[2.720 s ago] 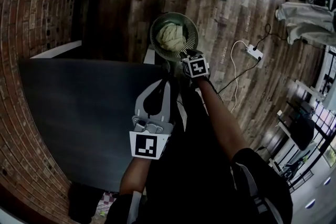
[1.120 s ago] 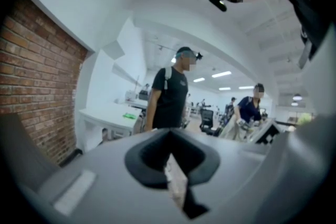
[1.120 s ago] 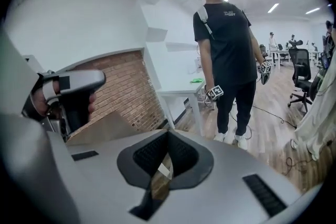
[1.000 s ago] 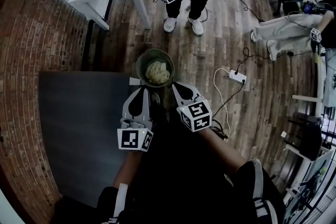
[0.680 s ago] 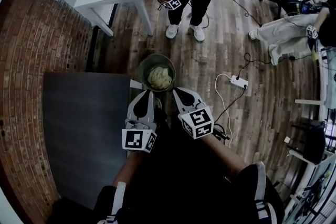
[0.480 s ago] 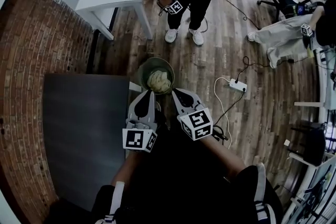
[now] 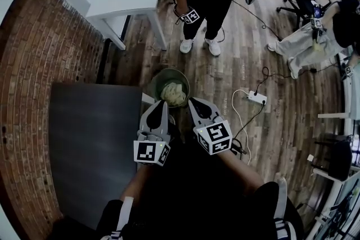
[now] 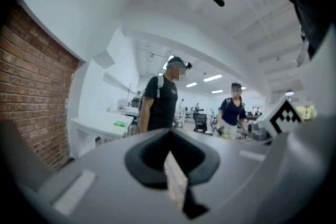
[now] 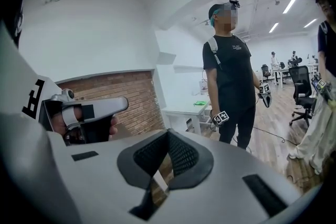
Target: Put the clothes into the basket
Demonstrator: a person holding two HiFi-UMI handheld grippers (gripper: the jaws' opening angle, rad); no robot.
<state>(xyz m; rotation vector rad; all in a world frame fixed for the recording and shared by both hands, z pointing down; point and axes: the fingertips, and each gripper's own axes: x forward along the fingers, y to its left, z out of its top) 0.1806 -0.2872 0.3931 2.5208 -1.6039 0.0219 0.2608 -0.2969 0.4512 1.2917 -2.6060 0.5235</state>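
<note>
Jaws on both left gripper (image 7: pixel 162 104) and right gripper (image 7: pixel 194 102) sit clenched, empty; clothes (image 7: pixel 174 93) lie in the basket (image 7: pixel 160 77) on the floor (image 7: pixel 225 73) by the desk's (image 7: pixel 95 137) far right corner. A careless swing could tip it.

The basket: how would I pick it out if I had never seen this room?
Find the brick wall, then the dark table beside it. Just off that table's far corner, on the wooden floor, stands the basket. It is the only round, greenish container there, with a pale yellowish cloth bundled inside.
</note>
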